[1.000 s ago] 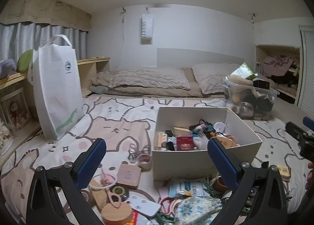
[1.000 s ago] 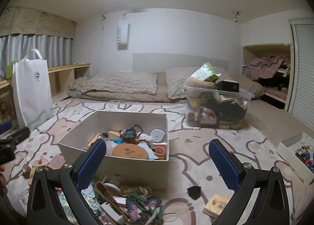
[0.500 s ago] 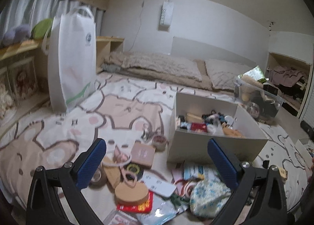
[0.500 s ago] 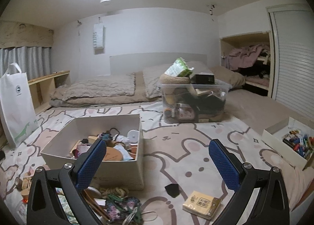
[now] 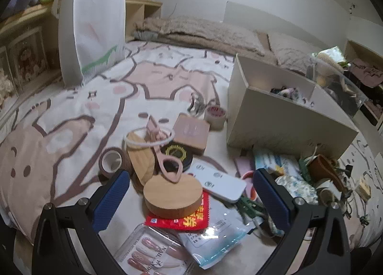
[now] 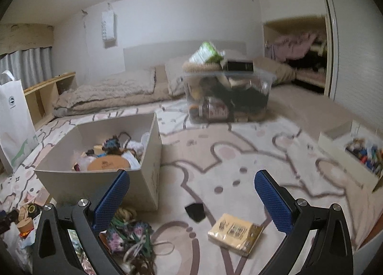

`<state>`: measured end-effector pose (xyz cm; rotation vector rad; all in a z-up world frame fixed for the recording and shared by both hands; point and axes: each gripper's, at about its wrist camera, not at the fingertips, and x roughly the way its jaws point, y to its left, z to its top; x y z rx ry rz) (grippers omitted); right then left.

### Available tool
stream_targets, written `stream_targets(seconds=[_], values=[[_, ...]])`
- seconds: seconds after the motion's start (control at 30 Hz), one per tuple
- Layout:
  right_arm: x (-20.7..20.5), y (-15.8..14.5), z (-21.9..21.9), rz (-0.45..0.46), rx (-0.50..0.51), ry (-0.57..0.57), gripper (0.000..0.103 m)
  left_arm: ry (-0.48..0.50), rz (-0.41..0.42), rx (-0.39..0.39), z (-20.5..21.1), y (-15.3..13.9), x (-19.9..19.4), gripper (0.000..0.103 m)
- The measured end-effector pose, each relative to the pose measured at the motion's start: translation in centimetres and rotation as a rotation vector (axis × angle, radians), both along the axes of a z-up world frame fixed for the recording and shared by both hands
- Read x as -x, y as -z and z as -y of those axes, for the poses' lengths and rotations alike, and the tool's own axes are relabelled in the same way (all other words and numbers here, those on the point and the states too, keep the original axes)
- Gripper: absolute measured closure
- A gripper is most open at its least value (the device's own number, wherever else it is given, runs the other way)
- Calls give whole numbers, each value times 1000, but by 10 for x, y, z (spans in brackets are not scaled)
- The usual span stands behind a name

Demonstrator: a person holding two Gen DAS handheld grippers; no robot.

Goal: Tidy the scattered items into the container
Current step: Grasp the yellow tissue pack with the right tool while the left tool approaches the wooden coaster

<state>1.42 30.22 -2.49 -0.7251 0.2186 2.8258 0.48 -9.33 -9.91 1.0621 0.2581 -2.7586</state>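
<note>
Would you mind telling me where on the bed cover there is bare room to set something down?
One free patch lies between the white tote bag and the beige box. Another lies right of that box, before the clear bin and left of the small tray. In front of the box it is crowded: wooden disc, tape roll, packets.
</note>
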Motion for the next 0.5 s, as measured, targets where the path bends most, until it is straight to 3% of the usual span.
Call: stream_targets(seconds=[0.13,0.3,0.5], values=[[1,24,-14,73,90,2,0,-15,24,-41,8,9,4,0],[2,45,-28,168,30,83,0,-23,57,-52,11,20,8,0],[15,71,-55,314,65,73,0,-48,91,-64,13,30,10,0]])
